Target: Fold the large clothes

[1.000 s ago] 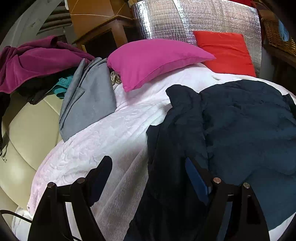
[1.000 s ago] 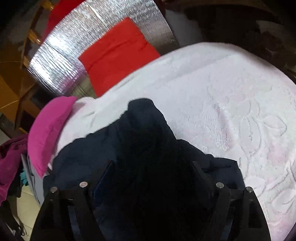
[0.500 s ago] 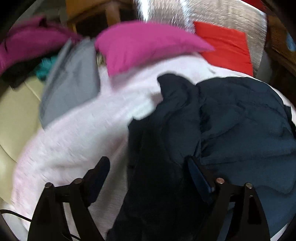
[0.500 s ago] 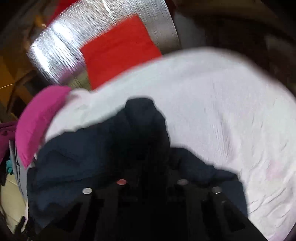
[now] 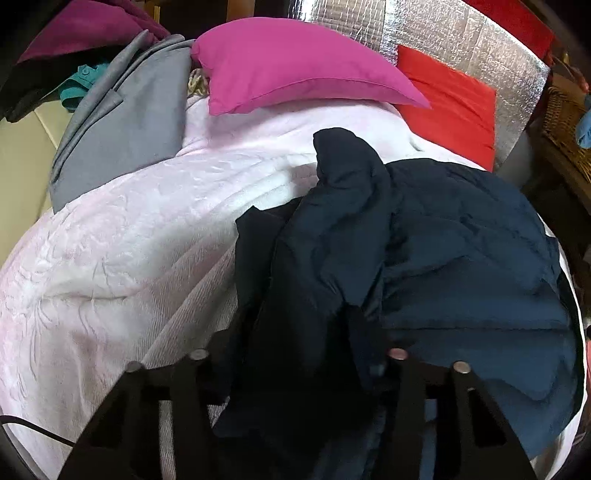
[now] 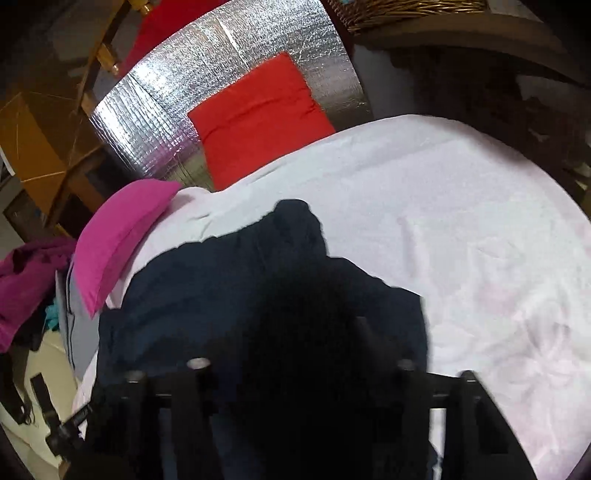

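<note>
A large navy padded jacket [image 5: 461, 258] lies crumpled on the right half of a bed covered by a white-pink blanket [image 5: 129, 240]. My left gripper [image 5: 299, 332] sits at the jacket's left edge. Its jaws are closing, a bunched dark fold stands between them, and the fingertips are buried in the cloth. In the right wrist view the jacket [image 6: 207, 295] fills the lower middle. My right gripper [image 6: 295, 332] has a thick fold between its jaws, which are opening a little. Dark fabric drapes over its fingers and hides them.
A pink pillow [image 5: 295, 62] and a red cushion [image 5: 454, 99] lean at the head of the bed against a silver foil panel [image 5: 443, 33]. A grey garment [image 5: 125, 129] and a magenta one [image 5: 85, 26] lie at the left. A wicker basket [image 5: 565, 122] stands at the right.
Both grippers stood wide over the jacket a second ago; now both have narrowed onto folds of it. The right one has pulled back with its fold, and the left has tipped downward.
</note>
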The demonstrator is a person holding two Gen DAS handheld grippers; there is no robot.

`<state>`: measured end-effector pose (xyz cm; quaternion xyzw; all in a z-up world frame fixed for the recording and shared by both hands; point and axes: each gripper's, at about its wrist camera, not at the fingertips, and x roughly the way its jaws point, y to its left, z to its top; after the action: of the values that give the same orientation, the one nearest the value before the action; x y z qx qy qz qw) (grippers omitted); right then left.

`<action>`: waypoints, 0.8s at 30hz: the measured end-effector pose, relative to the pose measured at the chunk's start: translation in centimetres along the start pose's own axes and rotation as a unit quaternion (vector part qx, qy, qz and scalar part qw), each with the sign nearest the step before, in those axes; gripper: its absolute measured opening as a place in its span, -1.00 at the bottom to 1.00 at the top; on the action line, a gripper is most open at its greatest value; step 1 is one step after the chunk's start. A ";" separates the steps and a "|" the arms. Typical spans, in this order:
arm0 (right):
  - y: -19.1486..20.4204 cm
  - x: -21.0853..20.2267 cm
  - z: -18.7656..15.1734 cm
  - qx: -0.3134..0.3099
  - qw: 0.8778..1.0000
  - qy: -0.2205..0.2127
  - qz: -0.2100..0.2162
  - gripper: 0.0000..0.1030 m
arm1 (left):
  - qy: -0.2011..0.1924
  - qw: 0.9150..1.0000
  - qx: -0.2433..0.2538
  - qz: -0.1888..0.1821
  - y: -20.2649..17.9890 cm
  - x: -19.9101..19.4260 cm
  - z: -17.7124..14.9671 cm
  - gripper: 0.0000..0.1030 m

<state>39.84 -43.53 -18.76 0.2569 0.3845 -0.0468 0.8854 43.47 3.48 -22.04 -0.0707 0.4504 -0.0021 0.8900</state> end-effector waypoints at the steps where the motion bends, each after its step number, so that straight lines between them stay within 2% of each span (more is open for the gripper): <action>1: -0.3 -0.3 -0.4 0.007 1.000 0.001 0.004 -0.12 | -0.005 1.000 0.000 -0.003 0.0 -0.4 -0.2 -0.25; 4: -1.1 0.1 -1.8 0.008 1.000 0.021 0.005 -0.12 | -0.017 1.000 0.004 -0.005 0.0 -1.6 -0.8 -0.47; 7: -1.0 2.1 -3.5 0.002 0.998 0.064 0.004 -0.12 | -0.021 1.000 0.002 -0.007 0.1 -2.6 -1.7 -0.58; 9: -0.7 2.1 -3.8 -0.010 0.998 0.055 -0.006 -0.12 | -0.021 1.000 -0.001 -0.009 0.4 -3.0 -2.1 -0.62; 12: -0.2 0.9 -3.6 -0.010 0.999 0.032 0.024 -0.12 | -0.014 1.000 -0.018 -0.014 1.3 -3.5 -2.8 -0.66; 14: -0.2 1.2 -3.8 -0.011 0.999 0.036 0.022 -0.12 | -0.001 1.000 -0.023 -0.015 1.5 -2.9 -3.2 -0.65; 17: -0.6 2.4 -4.3 -0.018 0.998 0.053 0.011 -0.12 | 0.011 1.000 -0.024 -0.016 1.6 -2.2 -3.1 -0.48; 18: -0.7 1.9 -4.1 -0.013 0.999 0.049 0.015 -0.12 | 0.013 0.999 -0.032 -0.011 1.7 -2.4 -3.0 -0.36; 19: -0.8 1.2 -3.9 -0.009 0.999 0.041 0.020 -0.12 | 0.014 0.999 -0.037 0.002 1.8 -2.7 -2.9 -0.09; 20: -1.0 0.5 -3.8 -0.005 0.999 0.028 0.026 -0.12 | 0.011 0.999 -0.038 0.015 1.8 -3.0 -2.8 0.07; 24: -1.6 -2.9 -3.5 0.004 0.999 -0.013 0.051 -0.12 | -0.014 0.999 -0.024 0.030 1.5 -5.5 -3.3 0.11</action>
<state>35.08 -43.51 -19.40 0.2788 0.3594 -0.0066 0.8905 37.53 4.92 -19.77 -0.0788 0.4396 0.0366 0.8940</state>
